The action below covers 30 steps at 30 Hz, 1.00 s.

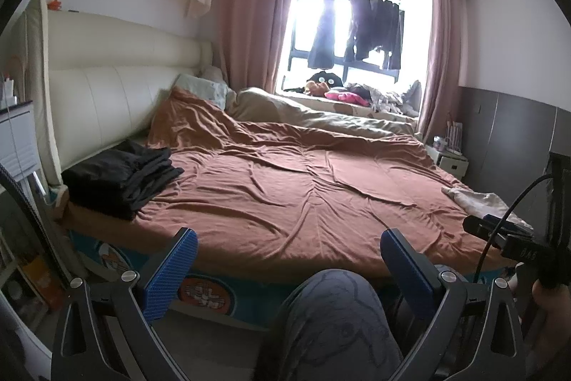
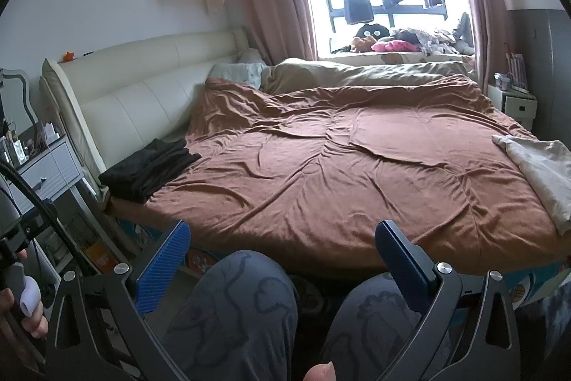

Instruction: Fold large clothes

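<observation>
Left wrist view: left gripper [image 1: 287,265] spread wide, holding nothing, above a patterned knee [image 1: 332,320]
Right wrist view: right gripper [image 2: 282,256] spread wide, empty
Folded dark clothes [image 1: 121,179]: ahead-left of both grippers, on the brown bedcover [image 1: 303,195]
Beige garment [image 2: 539,174]: ahead-right, at the bed's edge

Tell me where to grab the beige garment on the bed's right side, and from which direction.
Take the beige garment by its near corner, which hangs over the bed's front edge. Come in from the front with the right tool, already open. That corner is nearest, and its loose edge seems easier to pinch than the flat middle. The far end is out of frame.
</observation>
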Each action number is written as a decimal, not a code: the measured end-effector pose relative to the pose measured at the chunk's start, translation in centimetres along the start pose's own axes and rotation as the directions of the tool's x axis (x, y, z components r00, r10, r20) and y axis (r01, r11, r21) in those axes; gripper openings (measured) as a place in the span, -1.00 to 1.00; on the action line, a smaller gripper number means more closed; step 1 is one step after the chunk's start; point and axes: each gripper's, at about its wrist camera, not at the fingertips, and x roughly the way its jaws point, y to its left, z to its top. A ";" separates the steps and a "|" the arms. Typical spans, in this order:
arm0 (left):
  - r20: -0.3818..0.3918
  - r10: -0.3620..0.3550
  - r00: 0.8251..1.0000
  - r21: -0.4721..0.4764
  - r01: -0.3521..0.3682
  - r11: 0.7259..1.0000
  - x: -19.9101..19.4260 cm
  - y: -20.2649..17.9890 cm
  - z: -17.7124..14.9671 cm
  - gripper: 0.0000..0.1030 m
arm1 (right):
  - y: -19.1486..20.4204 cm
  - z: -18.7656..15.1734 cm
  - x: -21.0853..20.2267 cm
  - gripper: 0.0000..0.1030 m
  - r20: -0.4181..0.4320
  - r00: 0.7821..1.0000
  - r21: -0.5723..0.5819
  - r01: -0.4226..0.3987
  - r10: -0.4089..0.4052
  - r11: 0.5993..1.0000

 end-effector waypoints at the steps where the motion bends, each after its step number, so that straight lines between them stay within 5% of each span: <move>1: 0.001 -0.001 1.000 0.001 0.001 1.000 -0.1 0.0 0.0 0.99 | 0.0 0.0 -0.1 1.00 0.001 1.000 0.000 0.001 -0.001 1.000; 30: 0.021 0.002 1.000 0.013 -0.002 1.000 -1.8 1.8 -0.3 0.99 | 0.5 0.2 -3.6 1.00 0.032 0.999 -0.011 0.030 -0.030 0.999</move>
